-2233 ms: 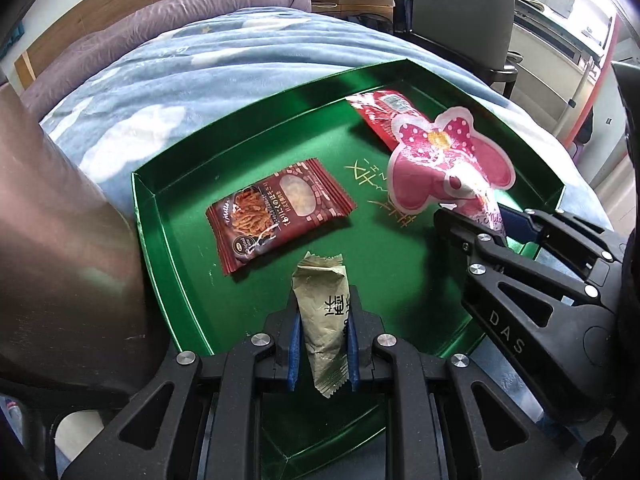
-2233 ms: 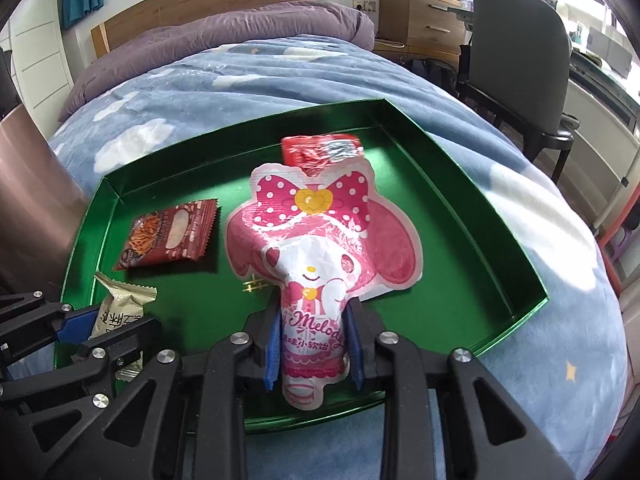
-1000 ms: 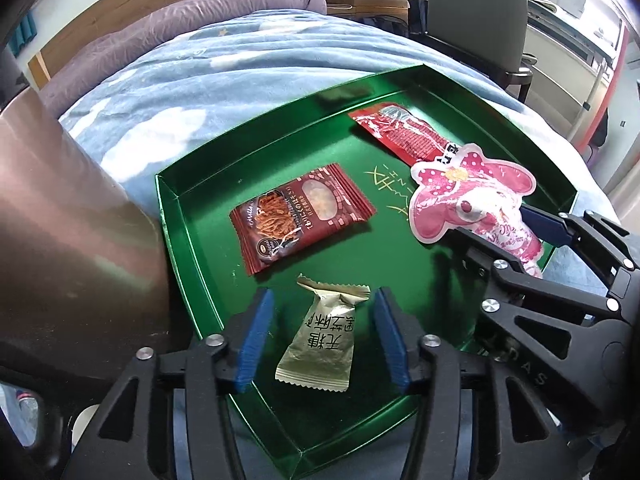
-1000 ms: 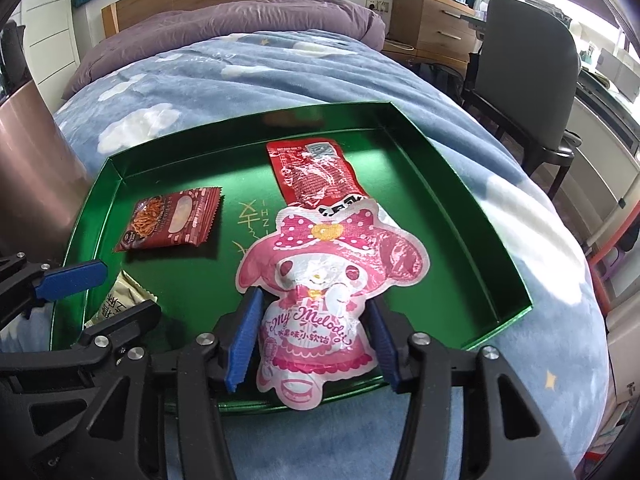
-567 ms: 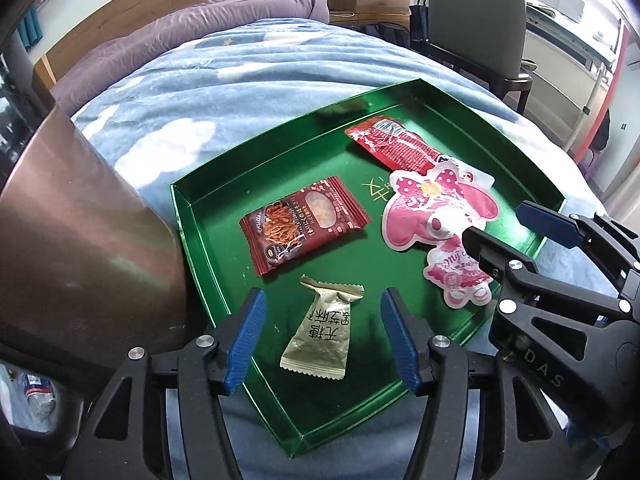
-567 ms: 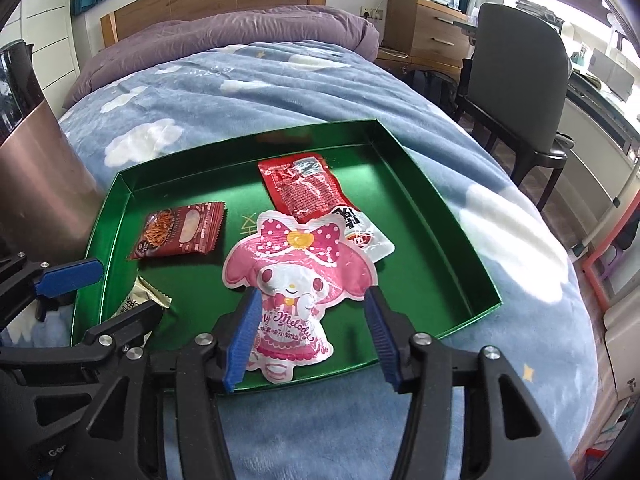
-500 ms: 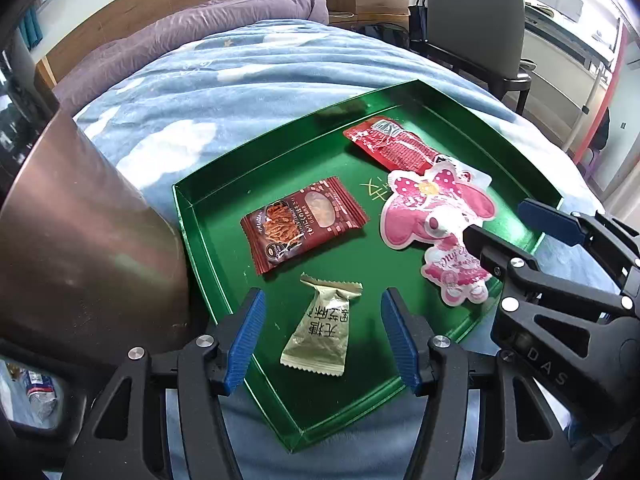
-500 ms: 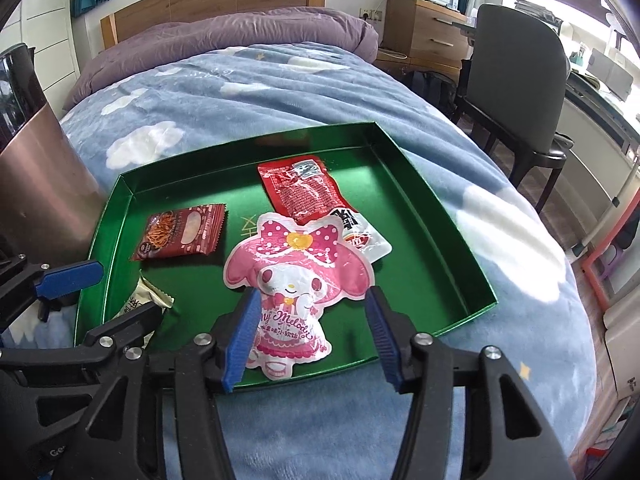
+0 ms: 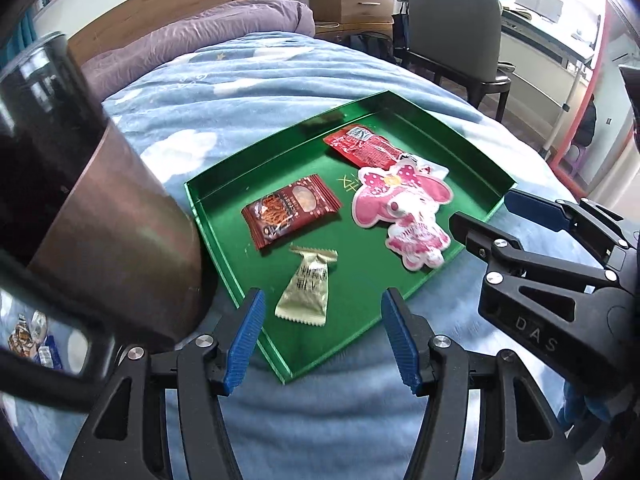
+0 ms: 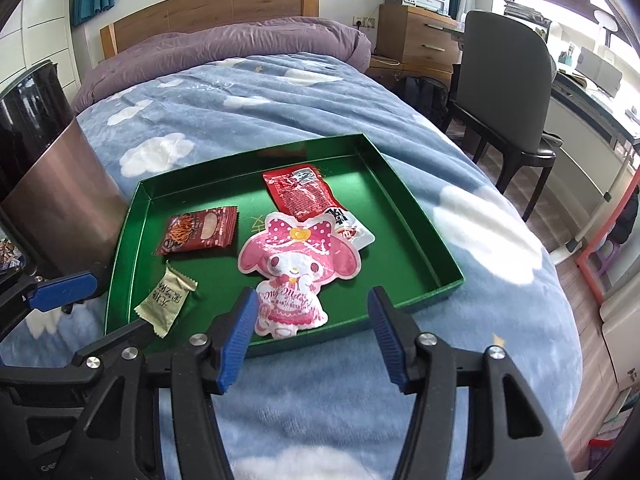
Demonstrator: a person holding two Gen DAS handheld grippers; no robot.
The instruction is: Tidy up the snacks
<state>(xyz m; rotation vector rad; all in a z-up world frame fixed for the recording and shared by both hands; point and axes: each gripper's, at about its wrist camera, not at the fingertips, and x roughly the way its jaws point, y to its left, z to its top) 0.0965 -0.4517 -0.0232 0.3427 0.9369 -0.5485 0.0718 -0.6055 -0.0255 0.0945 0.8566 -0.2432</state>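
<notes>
A green tray (image 9: 208, 232) (image 10: 420, 240) lies on a blue bed. In it lie a gold wrapped snack (image 9: 306, 288) (image 10: 165, 300), a dark red snack pack (image 9: 290, 208) (image 10: 198, 230), a pink My Melody pouch (image 9: 404, 210) (image 10: 296, 268) and a red packet (image 9: 362, 146) (image 10: 300, 192) partly under the pouch. My left gripper (image 9: 322, 336) is open and empty, just short of the tray's near corner, behind the gold snack. My right gripper (image 10: 310, 336) is open and empty, just short of the tray's near edge, behind the pink pouch.
A brown metal bin (image 9: 100, 220) (image 10: 52, 184) stands against the tray's left side. Small packets (image 9: 28, 336) lie at the lower left. A dark chair (image 10: 508, 92) and a wooden dresser (image 10: 416, 36) stand to the right of the bed. A purple duvet (image 10: 224, 44) lies at the headboard.
Both grippers opened, releasing the gold snack and the pink pouch into the tray, then pulled back and up away from it.
</notes>
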